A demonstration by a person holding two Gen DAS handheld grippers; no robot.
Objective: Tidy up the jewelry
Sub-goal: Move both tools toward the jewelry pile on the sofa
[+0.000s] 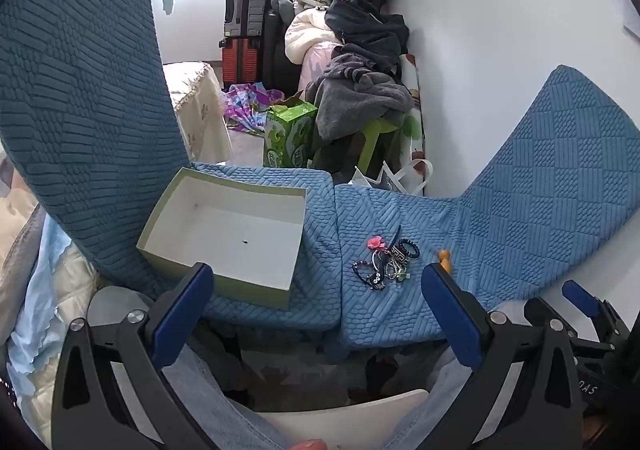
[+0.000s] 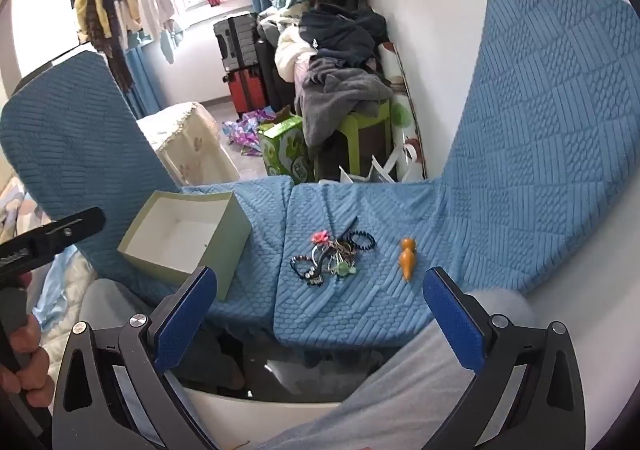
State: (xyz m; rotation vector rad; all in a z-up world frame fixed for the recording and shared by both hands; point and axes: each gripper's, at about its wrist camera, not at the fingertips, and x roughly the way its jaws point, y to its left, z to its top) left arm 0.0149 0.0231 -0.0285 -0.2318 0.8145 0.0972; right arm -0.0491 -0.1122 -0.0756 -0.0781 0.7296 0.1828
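Note:
A small heap of jewelry point(image 1: 386, 260), with dark bead bracelets, chains and a pink flower piece, lies on the right blue chair seat point(image 1: 400, 310). It also shows in the right wrist view point(image 2: 334, 256). An orange wooden piece point(image 2: 407, 258) lies to its right. An open, empty pale green box point(image 1: 228, 234) with a white inside sits on the left chair seat; it also shows in the right wrist view point(image 2: 184, 236). My left gripper point(image 1: 316, 314) is open and empty, near the seats' front edge. My right gripper point(image 2: 320, 318) is open and empty, below the heap.
Two blue-covered chairs stand side by side, backrests at far left point(image 1: 80, 110) and right point(image 1: 560, 170). Behind them are a green carton point(image 1: 288, 134), a green stool piled with clothes point(image 1: 360, 90), suitcases point(image 1: 244, 30) and a white wall point(image 1: 500, 10).

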